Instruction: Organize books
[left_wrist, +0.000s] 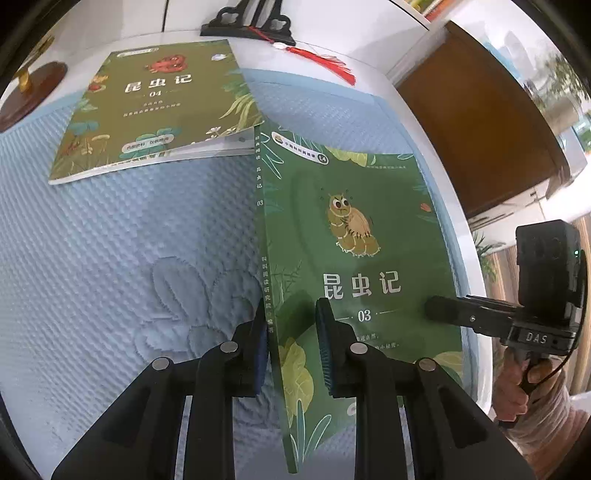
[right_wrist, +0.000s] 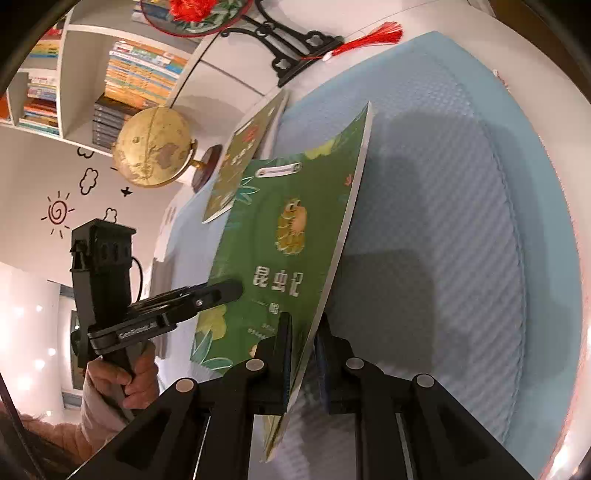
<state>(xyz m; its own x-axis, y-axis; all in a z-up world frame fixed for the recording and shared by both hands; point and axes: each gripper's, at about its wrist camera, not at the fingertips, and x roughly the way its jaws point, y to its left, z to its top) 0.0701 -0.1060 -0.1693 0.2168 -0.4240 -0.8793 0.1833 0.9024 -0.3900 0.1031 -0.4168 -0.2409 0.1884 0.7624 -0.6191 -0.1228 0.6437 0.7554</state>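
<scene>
A green book marked 03 (left_wrist: 351, 236) with a cartoon insect on its cover is raised at a tilt over the pale blue quilted mat (left_wrist: 122, 258). My left gripper (left_wrist: 291, 350) is shut on its spine edge near the bottom. In the right wrist view my right gripper (right_wrist: 304, 358) is shut on the opposite page edge of the same book (right_wrist: 288, 229), which casts a shadow on the mat. Each gripper shows in the other's view: the right gripper (left_wrist: 443, 310) and the left gripper (right_wrist: 221, 291), both on the cover's lower part. An olive book marked 04 (left_wrist: 155, 107) lies flat on the mat behind.
A black ornamental stand (left_wrist: 251, 22) with a red tassel (left_wrist: 332, 62) sits at the mat's far edge. A golden globe (right_wrist: 155, 147) on a wooden base stands beside the olive book. White shelves with stacked books (right_wrist: 136, 70) lie beyond, and a brown cabinet (left_wrist: 476, 122) is to the right.
</scene>
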